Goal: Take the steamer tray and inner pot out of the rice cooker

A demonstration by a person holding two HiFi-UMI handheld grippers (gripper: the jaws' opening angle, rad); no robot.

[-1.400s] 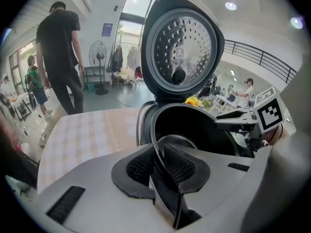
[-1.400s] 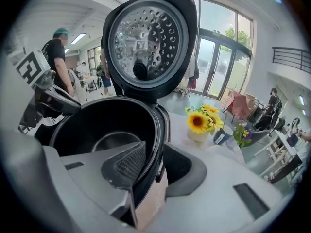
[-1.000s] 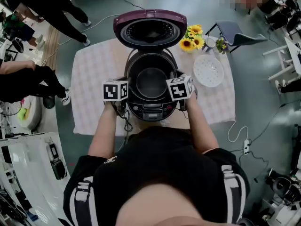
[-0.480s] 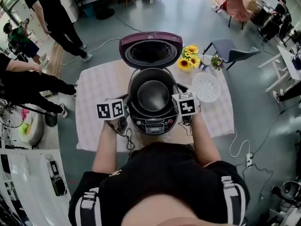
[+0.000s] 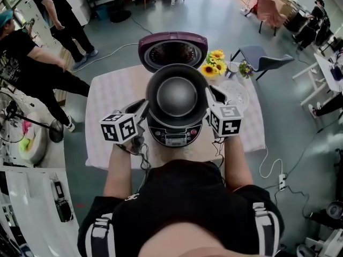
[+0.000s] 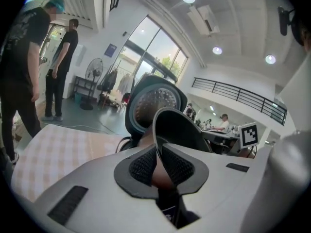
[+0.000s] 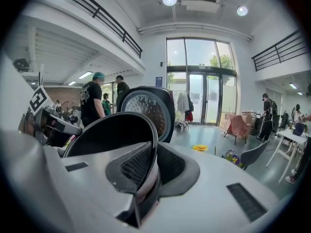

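Steamer tray (image 5: 242,94) is already sitting center right on the tabletop (image 5: 115,90). The left hand-held gripper (image 6: 158,161) and right hand-held gripper (image 7: 153,171) are clamping the inner pot (image 5: 177,96) above the rice cooker (image 5: 177,135).

Dark grey inner pot (image 5: 177,96); maroon rice cooker (image 5: 172,48); pink-and-white checked tablecloth (image 5: 112,100); yellow sunflowers (image 5: 214,63); pale grey left tongs (image 5: 143,108) and right tongs (image 5: 213,94) with black ribbed pads (image 6: 143,166), black-and-white square markers (image 5: 119,128) on their cubes (image 5: 224,121)

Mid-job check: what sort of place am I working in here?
Likely an open lab or office hall, not a home kitchen: a mezzanine railing, tall glass doors, a person at a desk, and a single cloth-covered table.
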